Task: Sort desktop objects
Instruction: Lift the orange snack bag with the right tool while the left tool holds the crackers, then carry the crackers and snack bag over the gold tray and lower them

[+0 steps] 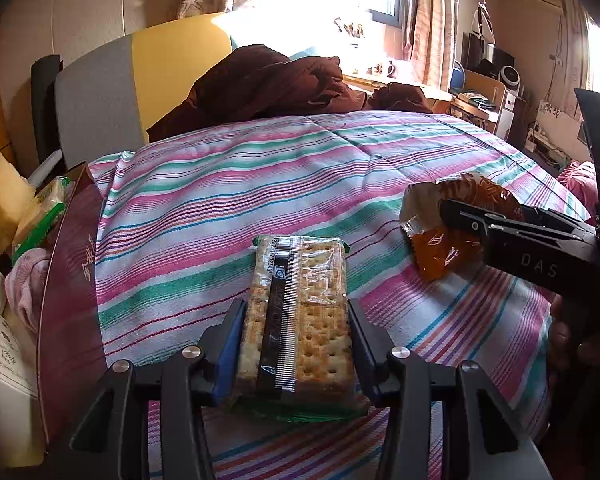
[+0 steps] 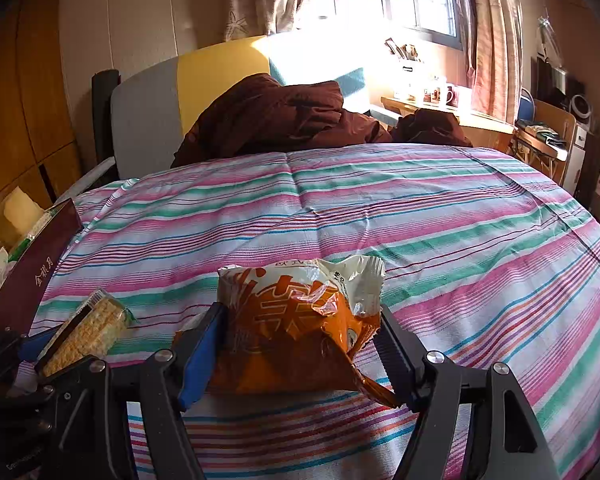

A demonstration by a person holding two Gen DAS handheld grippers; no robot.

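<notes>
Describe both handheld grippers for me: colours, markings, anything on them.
Both are matte black. The left gripper has blue pads inside its fingers and silver pivot screws. The right gripper has one blue pad, one ribbed black one, "DAS" lettering on its body, a green indicator light and a black-and-white striped strap.

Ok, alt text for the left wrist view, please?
The left gripper clamps a clear-wrapped cracker pack over a pink and green striped bedspread. At right, the right gripper grips an orange snack bag; a dark red box stands at left.
</notes>
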